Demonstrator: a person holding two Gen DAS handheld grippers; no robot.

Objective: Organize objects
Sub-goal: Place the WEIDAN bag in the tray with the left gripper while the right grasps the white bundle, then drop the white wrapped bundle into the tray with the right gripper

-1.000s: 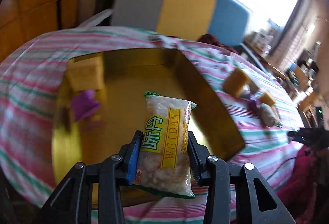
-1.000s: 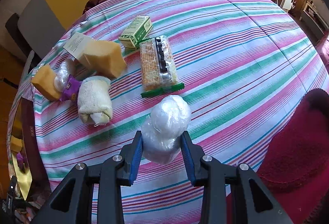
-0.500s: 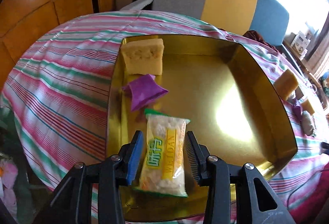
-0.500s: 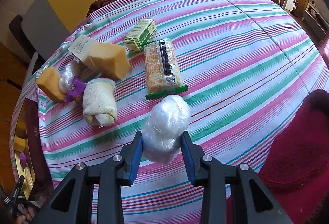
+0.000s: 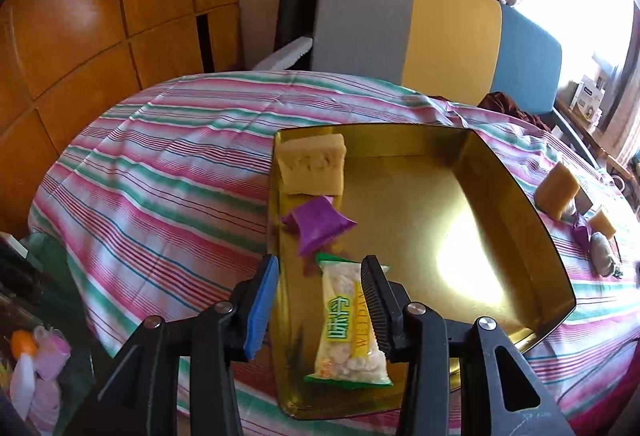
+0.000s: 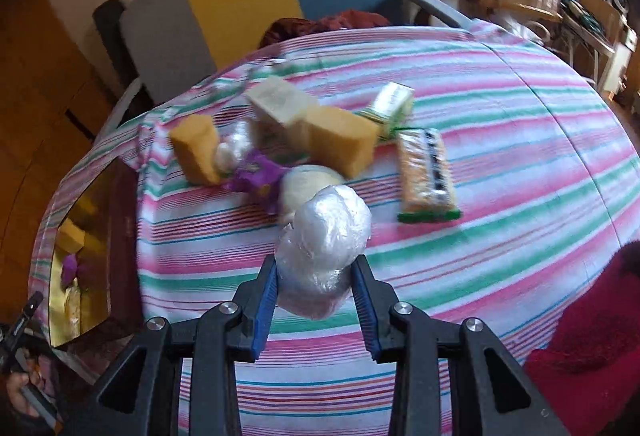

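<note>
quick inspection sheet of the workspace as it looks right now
surface: striped tablecloth over the table.
job's things: gold tray holds a yellow sponge, a purple packet and the Weidan snack bag; a cracker pack, green box, sponges and wrapped items are still outside it.
clutter: folded paper behind the sponges.
grippers: left tongs open around the snack bag lying in the tray; right tongs shut on a plastic-wrapped white bundle.
cables: nothing seen.
surroundings: grey, yellow and blue chair, wood panelling.
</note>
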